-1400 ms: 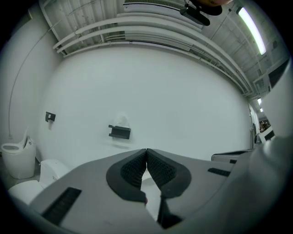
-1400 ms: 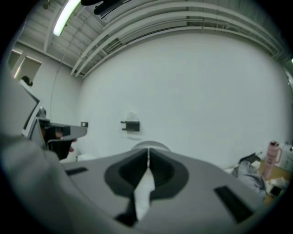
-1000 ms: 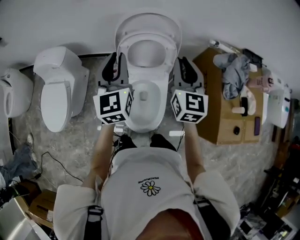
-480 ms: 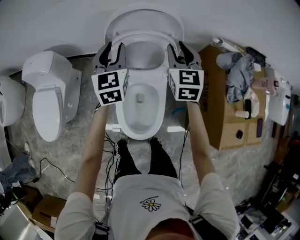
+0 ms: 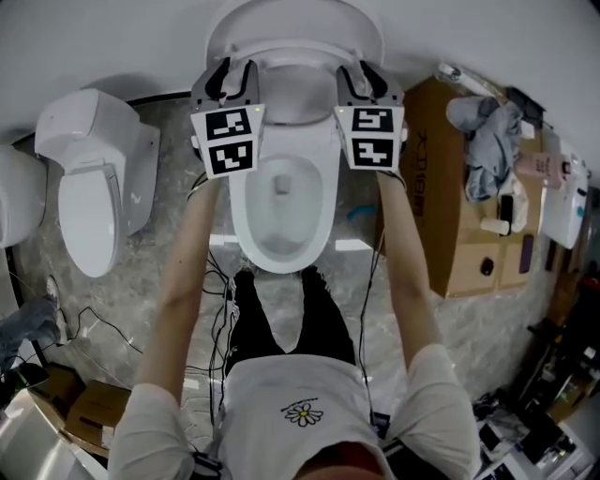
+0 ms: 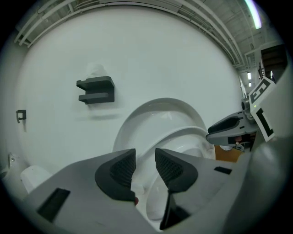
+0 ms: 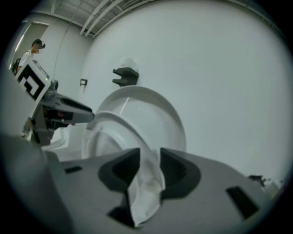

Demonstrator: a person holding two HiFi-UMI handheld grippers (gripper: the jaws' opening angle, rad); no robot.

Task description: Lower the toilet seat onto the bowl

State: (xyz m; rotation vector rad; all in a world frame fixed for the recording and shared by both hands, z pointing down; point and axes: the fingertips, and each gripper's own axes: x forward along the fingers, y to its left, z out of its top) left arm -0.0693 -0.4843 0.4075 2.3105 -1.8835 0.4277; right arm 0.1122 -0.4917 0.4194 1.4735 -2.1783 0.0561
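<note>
At the back of the bowl [image 5: 281, 262]: toilet seat [image 7: 120, 124] stands raised, tipped a little off the upright lid [image 5: 295, 23]. Hinge line runs crosswise and the free edge is uppermost. Seat not yet down.

Seat lies straight ahead of both grippers, one side rim to each.
- Right gripper [image 7: 149, 164]: jaws have just been opening and now stand spread wide. The seat's right rim sits between them and fills the gap, but no clamp is evident.
- Left gripper [image 6: 145, 160]: jaws likewise just opened, wide apart. The left rim runs between them with slack showing.

Neither has hold. Both arms are equally near, set evenly about the bowl's long axis.

Judgement: the coming move turns on the seat swinging forward and down toward the person, about that rear hinge. The jaws would need to close on the rims first. They would then travel together so the seat comes down level, not twisted.
</note>
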